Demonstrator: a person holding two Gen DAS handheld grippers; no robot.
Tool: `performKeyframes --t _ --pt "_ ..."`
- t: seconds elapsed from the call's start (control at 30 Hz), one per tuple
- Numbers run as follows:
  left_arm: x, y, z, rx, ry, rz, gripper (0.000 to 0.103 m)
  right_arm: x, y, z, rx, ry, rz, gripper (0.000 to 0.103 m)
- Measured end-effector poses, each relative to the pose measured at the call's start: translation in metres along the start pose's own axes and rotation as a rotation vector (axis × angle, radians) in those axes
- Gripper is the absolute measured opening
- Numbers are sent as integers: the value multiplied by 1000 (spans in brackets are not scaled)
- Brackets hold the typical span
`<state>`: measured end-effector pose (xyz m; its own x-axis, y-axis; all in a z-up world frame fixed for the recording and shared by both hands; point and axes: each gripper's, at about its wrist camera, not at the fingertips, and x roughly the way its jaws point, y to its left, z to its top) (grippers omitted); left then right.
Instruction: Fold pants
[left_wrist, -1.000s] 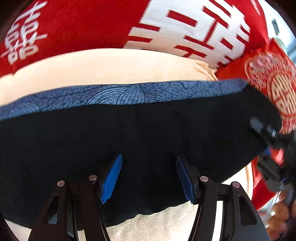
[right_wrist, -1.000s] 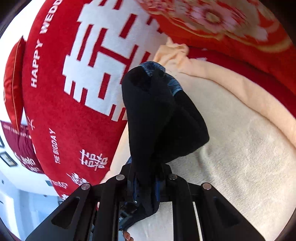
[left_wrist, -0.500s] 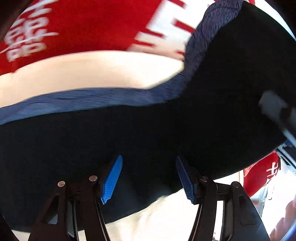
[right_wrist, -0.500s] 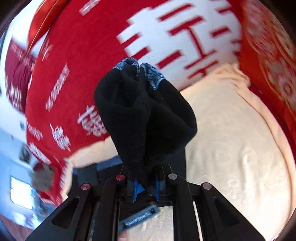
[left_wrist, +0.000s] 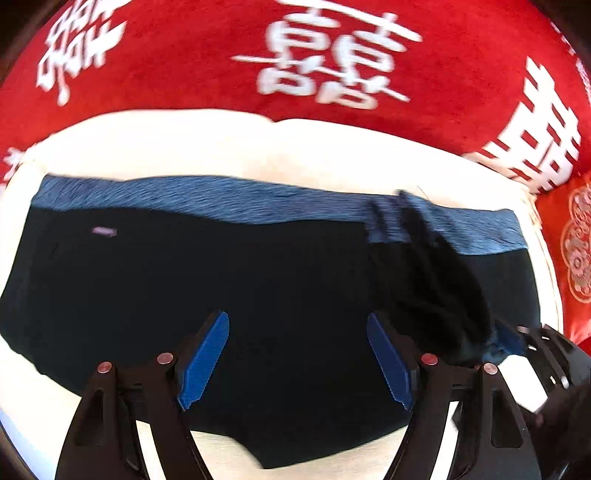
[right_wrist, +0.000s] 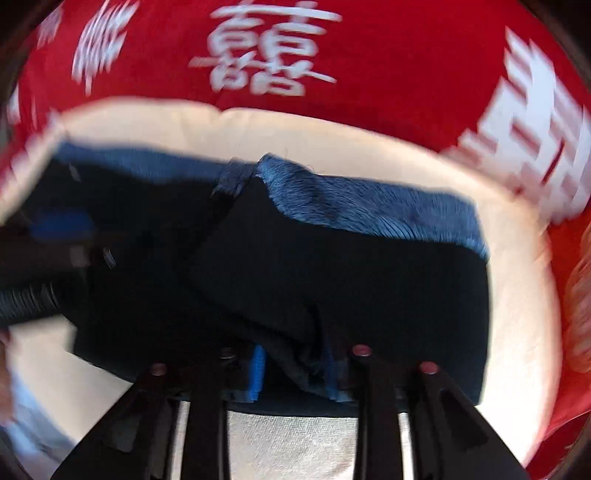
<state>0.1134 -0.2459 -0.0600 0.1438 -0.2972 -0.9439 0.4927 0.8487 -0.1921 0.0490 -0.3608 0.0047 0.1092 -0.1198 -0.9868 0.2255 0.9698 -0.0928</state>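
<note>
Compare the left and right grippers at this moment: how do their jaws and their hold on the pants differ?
The left gripper stands wide open over the black pants, gripping nothing; the right gripper is shut on a bunched fold of them. The left one's blue pads show fully; the right one's are mostly buried in cloth. Both point toward the blue waistband.

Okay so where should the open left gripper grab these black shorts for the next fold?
Probably the left side edge of the shorts, just below the blue waistband, coming in from the left. That edge lies flat and free, while the right gripper already pinches the right side.
</note>
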Motion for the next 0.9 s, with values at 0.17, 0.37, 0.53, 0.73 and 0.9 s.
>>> performKeyframes --t 0.17,0.37,0.53,0.73,0.9 --pt "-4 16 7 -13 9 -15 78 -39 -8 -13 52 -31 212 56" --pt "-23 -21 23 88 60 -260 78 -46 -68 -34 370 6 400 56" --pt "-6 -67 28 180 182 -433 78 -29 -104 -51 558 44 501 56" --pt "11 -89 35 208 211 -428 77 -26 -119 -61 626 18 522 56" --pt "17 -93 33 238 255 -438 65 -28 -129 -47 636 -45 552 56"
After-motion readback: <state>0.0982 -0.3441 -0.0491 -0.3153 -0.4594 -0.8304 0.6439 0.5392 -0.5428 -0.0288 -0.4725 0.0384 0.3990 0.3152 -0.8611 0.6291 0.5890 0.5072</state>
